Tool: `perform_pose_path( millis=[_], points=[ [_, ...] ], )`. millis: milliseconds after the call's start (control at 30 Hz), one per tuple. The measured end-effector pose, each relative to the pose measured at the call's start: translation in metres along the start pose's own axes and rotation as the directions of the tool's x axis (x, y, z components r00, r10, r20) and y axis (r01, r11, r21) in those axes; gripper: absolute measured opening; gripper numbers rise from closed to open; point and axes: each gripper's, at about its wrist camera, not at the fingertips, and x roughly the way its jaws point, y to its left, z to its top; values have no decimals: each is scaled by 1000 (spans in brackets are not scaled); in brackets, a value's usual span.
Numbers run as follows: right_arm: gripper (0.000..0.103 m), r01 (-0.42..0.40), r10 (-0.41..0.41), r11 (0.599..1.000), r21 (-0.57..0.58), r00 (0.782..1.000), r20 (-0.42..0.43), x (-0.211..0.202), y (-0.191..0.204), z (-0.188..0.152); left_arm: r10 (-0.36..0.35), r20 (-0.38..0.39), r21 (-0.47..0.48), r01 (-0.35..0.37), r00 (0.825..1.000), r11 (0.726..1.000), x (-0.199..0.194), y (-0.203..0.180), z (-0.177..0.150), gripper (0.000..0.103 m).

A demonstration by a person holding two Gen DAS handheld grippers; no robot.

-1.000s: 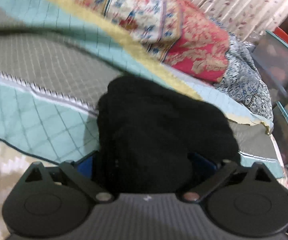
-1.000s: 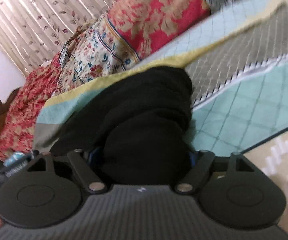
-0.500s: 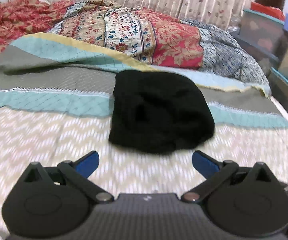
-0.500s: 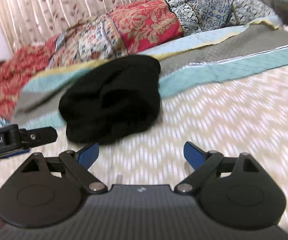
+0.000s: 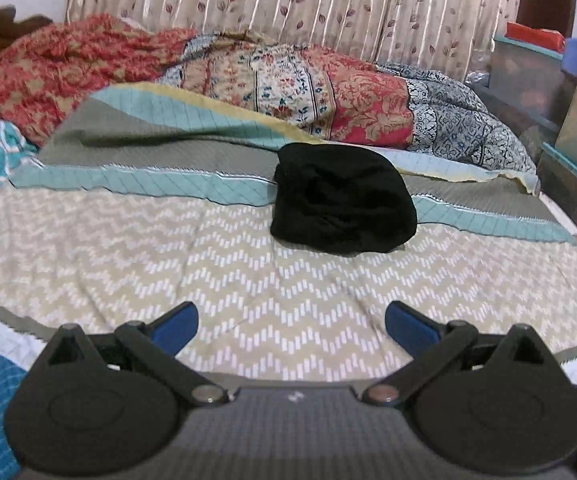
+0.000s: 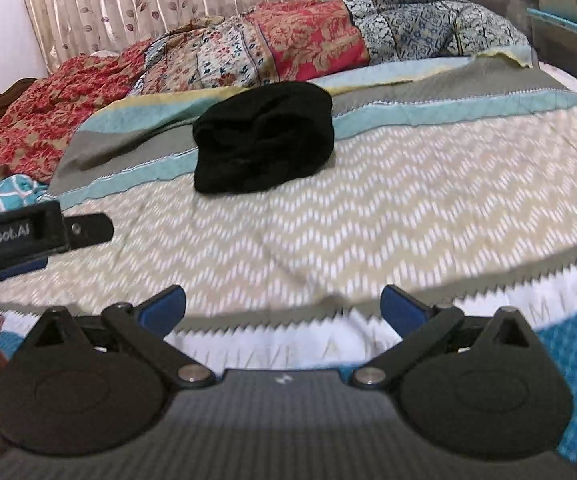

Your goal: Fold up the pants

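**Black pants bundled on the bed, both my grippers empty**

The bed's beige chevron-patterned cover (image 5: 248, 280) fills most of my view, with teal and grey stripes along its far side. Behind it lies a long rumpled quilt of red, floral and blue-grey patchwork (image 5: 328, 88), and beyond that a pleated beige curtain with a leaf print (image 5: 268, 0). At the right edge stand stacked translucent storage bins with teal rims (image 5: 528, 68); what they hold is too dim to tell.

The black pants (image 5: 342, 208) sit as a compact, rounded, lumpy bundle, straddling the line between the chevron area and the teal stripe, well apart from both grippers.

My left gripper (image 5: 291, 320) hangs over the near chevron area, its blue-tipped fingers spread wide and gripping nothing. My right gripper (image 6: 282, 306) is likewise wide apart and empty, over the cover's near zigzag edge.
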Motion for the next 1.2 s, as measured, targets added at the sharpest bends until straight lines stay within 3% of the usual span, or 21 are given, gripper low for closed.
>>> perform_pose_path(
  millis=[167,467,1200],
  points=[
    [103,9,-9,1000,4,1000,16,-17,0,-8,35,-40,74,-32,999,997,-8,-10,-4,103],
    [103,-10,11,999,42,1000,-26,-20,4,-21,106,-33,125,-101,994,987,-17,-18,-17,103],
    [103,-26,27,999,34,1000,-15,-25,7,-22,197,-76,176,-182,977,968,-10,-11,-25,103]
  ],
)
